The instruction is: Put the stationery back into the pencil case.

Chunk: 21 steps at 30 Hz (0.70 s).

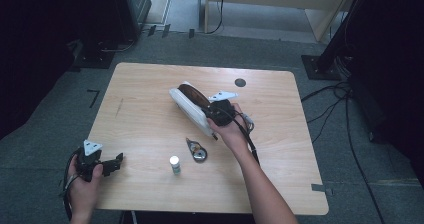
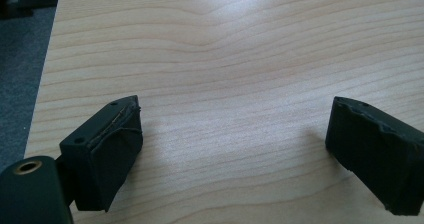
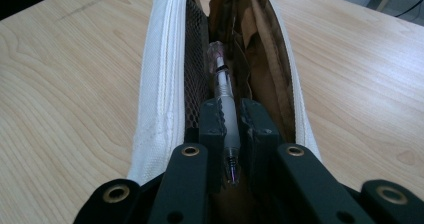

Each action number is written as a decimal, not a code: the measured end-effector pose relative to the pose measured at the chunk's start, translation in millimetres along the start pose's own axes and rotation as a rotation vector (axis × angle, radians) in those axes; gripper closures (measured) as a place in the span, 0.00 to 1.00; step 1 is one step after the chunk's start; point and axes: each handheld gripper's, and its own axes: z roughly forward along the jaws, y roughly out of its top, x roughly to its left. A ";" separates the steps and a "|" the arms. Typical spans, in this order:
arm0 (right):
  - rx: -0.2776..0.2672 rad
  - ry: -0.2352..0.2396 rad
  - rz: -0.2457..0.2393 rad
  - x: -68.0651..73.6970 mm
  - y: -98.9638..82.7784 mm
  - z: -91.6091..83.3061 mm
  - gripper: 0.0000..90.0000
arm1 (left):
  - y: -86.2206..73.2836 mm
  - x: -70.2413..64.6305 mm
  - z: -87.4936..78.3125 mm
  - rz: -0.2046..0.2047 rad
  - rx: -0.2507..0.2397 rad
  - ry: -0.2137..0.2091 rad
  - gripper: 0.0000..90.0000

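Note:
A white pencil case point(image 1: 189, 109) with a brown lining lies unzipped in the middle of the table. My right gripper point(image 1: 214, 113) is at its near end, shut on a clear pen point(image 3: 227, 109). The pen points lengthwise into the open case point(image 3: 165, 84), between a black mesh pocket and the brown lining. My left gripper point(image 1: 116, 162) rests at the table's front left corner. Its jaws stand wide open over bare wood in the left gripper view point(image 2: 235, 149), with nothing between them.
A small white bottle point(image 1: 174, 164) stands upright near the front edge. A flat silvery object point(image 1: 196, 150) lies just behind it. A round dark grommet point(image 1: 240, 82) sits in the tabletop at the back right. Cables and stands surround the table on the floor.

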 end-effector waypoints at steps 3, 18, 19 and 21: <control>0.008 -0.003 0.000 -0.4 -2.0 1.8 0.90 | 0.0 0.0 0.0 0.000 0.000 0.000 0.09; 0.050 0.013 0.012 -2.6 -13.3 10.3 0.90 | 0.0 0.0 0.0 0.000 0.000 0.000 0.09; 0.050 0.015 0.012 -3.2 -13.8 10.7 0.90 | 0.0 0.0 0.0 0.000 0.000 0.000 0.09; 0.051 0.019 0.020 -4.0 -14.5 10.7 0.90 | 0.0 0.0 0.0 0.001 0.000 0.000 0.09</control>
